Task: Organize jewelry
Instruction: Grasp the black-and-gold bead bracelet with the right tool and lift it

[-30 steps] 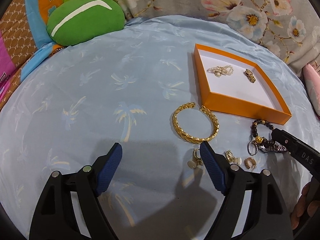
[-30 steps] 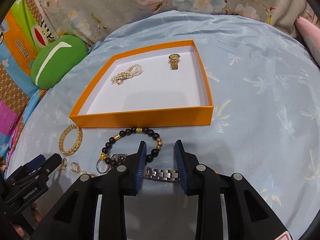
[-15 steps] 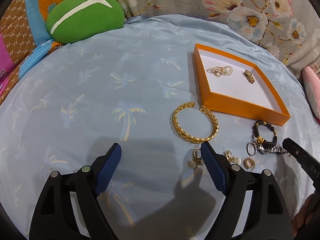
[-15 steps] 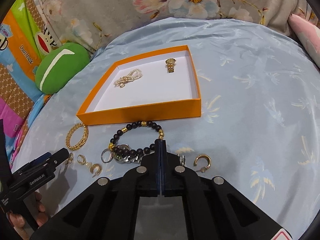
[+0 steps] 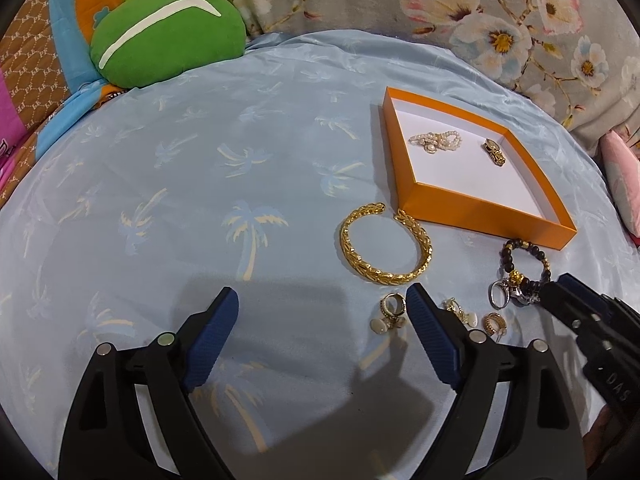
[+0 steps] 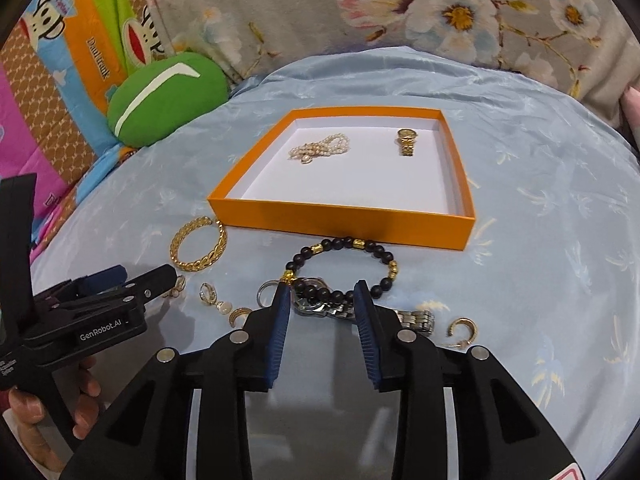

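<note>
Having reopened since half a second ago, the right tongs (image 6: pixel 321 300) straddle the silver watch (image 6: pixel 320 307) before the orange box (image 6: pixel 344 216), gripping nothing; the left tongs (image 5: pixel 322 314) gape empty.

Green cushion (image 5: pixel 166 38) (floral fabric (image 5: pixel 480 8) behind)

You are looking at one orange box (image 6: pixel 348 222), two watches (image 6: pixel 406 142) (image 6: pixel 320 307), three bracelets (image 6: pixel 318 148) (image 6: pixel 198 246) (image 6: pixel 344 264) and one green cushion (image 6: pixel 166 98).

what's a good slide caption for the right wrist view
Open right tool poised over silver watch and black bead bracelet, in front of orange box.
</note>
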### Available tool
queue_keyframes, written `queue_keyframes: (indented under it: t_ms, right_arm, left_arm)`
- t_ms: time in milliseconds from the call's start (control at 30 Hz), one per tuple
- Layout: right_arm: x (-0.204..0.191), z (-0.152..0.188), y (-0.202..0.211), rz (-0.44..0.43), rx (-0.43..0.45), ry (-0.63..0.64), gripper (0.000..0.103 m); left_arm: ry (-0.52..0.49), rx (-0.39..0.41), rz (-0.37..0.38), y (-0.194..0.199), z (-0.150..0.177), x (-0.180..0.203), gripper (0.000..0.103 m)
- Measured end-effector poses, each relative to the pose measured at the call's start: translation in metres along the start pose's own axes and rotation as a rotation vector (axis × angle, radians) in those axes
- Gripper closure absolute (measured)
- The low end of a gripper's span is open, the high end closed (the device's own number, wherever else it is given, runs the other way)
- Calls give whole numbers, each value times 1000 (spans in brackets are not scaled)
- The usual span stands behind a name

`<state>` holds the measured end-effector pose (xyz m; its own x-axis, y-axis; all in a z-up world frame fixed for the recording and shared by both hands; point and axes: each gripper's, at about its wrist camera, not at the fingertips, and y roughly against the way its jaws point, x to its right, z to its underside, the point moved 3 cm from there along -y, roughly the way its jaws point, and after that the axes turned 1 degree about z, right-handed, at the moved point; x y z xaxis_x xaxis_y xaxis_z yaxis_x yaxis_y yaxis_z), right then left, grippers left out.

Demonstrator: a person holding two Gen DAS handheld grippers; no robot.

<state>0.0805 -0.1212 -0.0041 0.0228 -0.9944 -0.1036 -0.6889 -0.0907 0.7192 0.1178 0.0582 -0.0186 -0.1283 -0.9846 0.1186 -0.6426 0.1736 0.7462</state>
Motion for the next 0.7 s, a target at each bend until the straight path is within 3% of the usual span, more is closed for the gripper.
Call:
queue_keyframes:
  t_ms: [233, 467, 600, 700]
  right_arm:
    - [-14, -10, -25, 49, -51, 98, 69]
    - [0, -18, -29, 31, -59, 45, 97]
    - [-3, -23, -31, 13, -59, 59, 95]
    - [-10, -25, -27, -22, -46, 78, 79]
  left_arm:
    - [-10, -5, 7, -1, 1, 1, 19]
    - [-16, -9, 19, -3, 0, 2, 19]
    - [-48, -20, 28, -8, -5, 10, 19]
    - [-60, -30, 38, -12, -10, 16, 19]
